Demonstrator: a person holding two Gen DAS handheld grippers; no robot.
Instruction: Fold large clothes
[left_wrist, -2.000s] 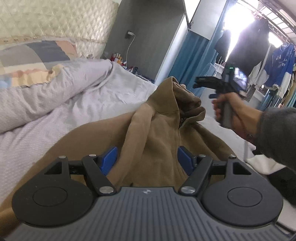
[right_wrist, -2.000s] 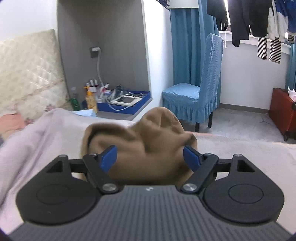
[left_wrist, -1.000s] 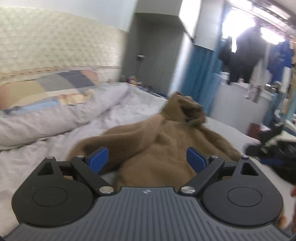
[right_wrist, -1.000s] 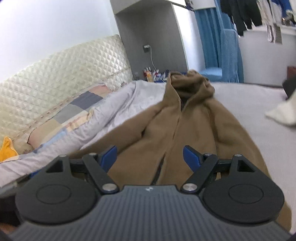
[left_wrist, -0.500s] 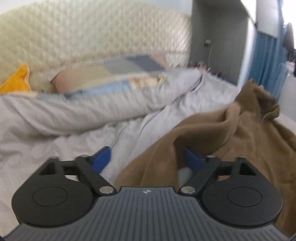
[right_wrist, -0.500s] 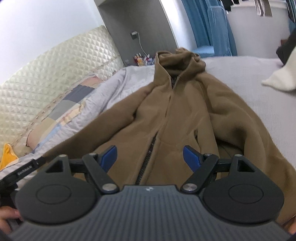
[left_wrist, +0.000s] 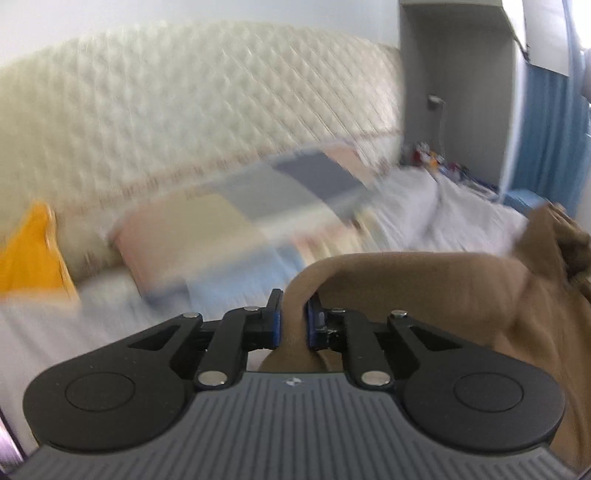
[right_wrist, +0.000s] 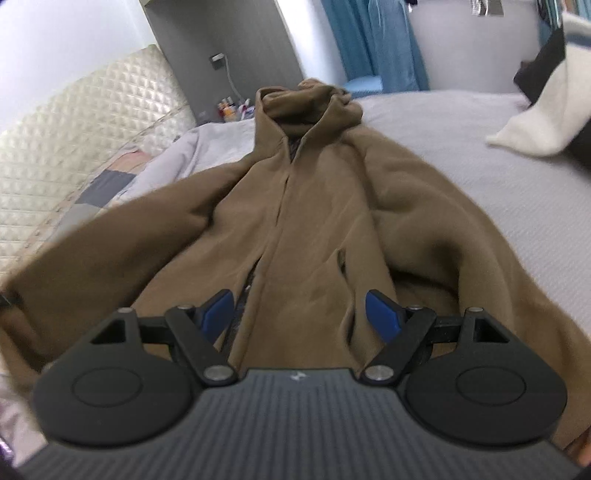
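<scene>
On the bed (right_wrist: 461, 155), the brown hooded jacket (right_wrist: 314, 192) lies hood-far, long axis running away. Left gripper (left_wrist: 293, 323) is closing on its left sleeve (left_wrist: 406, 273); right gripper (right_wrist: 299, 314) hovers apart over the near hem.

Open grey bed surface (right_wrist: 461, 155) right of brown hoodie (right_wrist: 314, 206): clear passage. White garment (right_wrist: 532, 125) blocks far-right corner. Left side obstructed: pillow (left_wrist: 236, 206), rumpled duvet (left_wrist: 406, 206), quilted headboard (left_wrist: 184, 110) behind.
</scene>
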